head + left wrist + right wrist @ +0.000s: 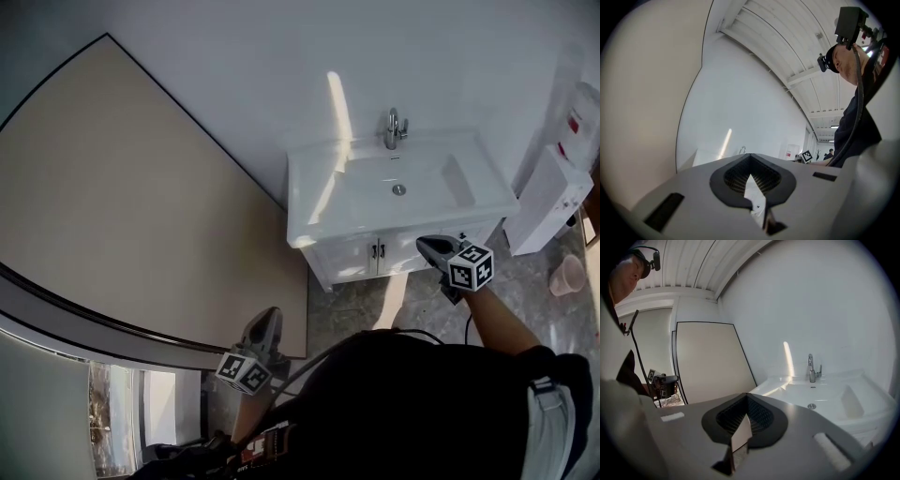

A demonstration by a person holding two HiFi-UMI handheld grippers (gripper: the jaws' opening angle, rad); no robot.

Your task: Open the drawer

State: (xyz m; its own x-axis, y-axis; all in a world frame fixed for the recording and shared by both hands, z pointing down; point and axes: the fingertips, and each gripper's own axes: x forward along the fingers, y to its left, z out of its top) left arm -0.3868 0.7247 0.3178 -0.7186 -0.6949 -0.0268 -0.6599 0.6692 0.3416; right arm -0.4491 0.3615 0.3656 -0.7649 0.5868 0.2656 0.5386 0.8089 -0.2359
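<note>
Pointing slightly downward, right gripper [424, 245] has its jaws together and empty, just short of the vanity cabinet [361, 258] front under the sink [412, 183]. Left gripper [267, 317] is held level, well behind, jaws closed, empty.

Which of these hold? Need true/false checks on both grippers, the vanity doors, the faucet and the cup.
1. The right gripper is shut with nothing between its jaws. True.
2. The vanity doors stand open. False: both are closed, with their handles side by side at the middle.
3. The faucet stands at the back edge of the sink. True.
4. The left gripper touches the vanity. False: it is well apart from the vanity, by the beige panel, shut and empty.
5. The pink cup stands on the sink counter. False: it is on the floor, right of the vanity.
</note>
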